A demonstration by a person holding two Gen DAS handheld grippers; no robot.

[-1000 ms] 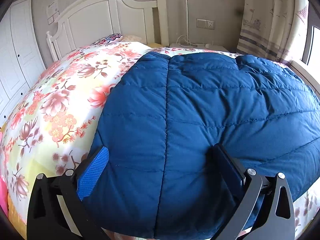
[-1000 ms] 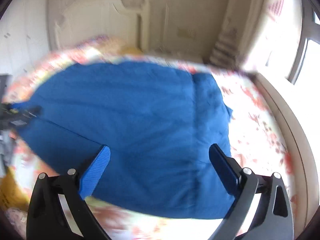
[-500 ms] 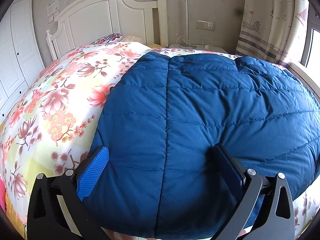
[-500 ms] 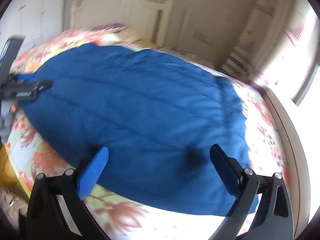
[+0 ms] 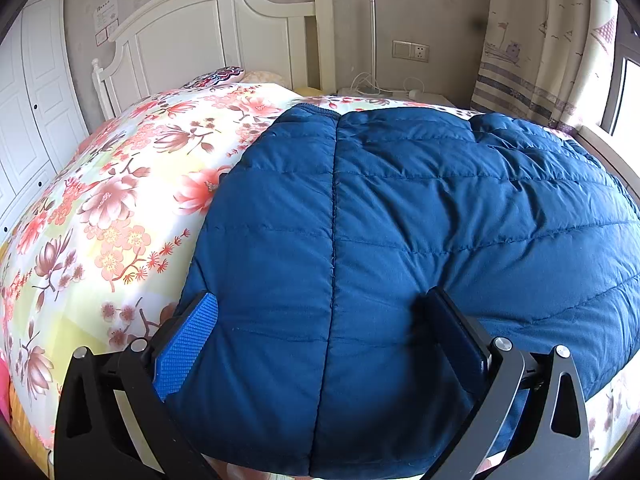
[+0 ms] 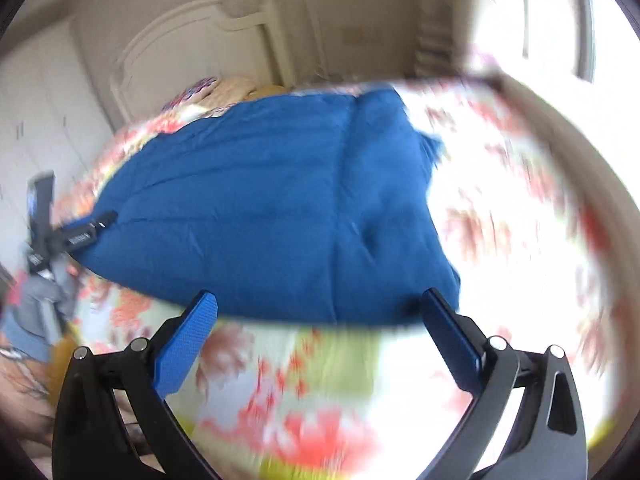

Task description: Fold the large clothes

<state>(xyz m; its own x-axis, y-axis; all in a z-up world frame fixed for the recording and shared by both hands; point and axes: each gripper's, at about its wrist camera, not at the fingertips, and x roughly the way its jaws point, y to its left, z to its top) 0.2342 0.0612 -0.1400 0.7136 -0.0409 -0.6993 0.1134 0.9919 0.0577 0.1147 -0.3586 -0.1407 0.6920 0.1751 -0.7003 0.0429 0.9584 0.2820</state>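
my left gripper (image 5: 320, 312) has its jaws wide apart, and the near edge of the blue down jacket (image 5: 400, 220) bulges up between them, filling the whole gap; i can't tell whether either pad is pressing into the fabric. from there the jacket spreads away ahead of the jaws and off to their right, lying flat on the floral bedspread (image 5: 100, 200), with a stitched seam running straight forward from the middle of the gap. to the left of the jaws the bedspread is bare, and far ahead stands the white headboard (image 5: 208, 40). the right wrist picture is smeared with motion blur. my right gripper (image 6: 320, 312) also has its jaws spread wide and holds nothing: the jacket (image 6: 280, 208) lies just ahead of the fingertips, its near hem crossing between the two tips, and the space between the jaws closer to the camera shows only bedspread (image 6: 320, 400). in that same view the left gripper (image 6: 86, 232) sits at the jacket's far-left corner, well to the left of my right jaws.
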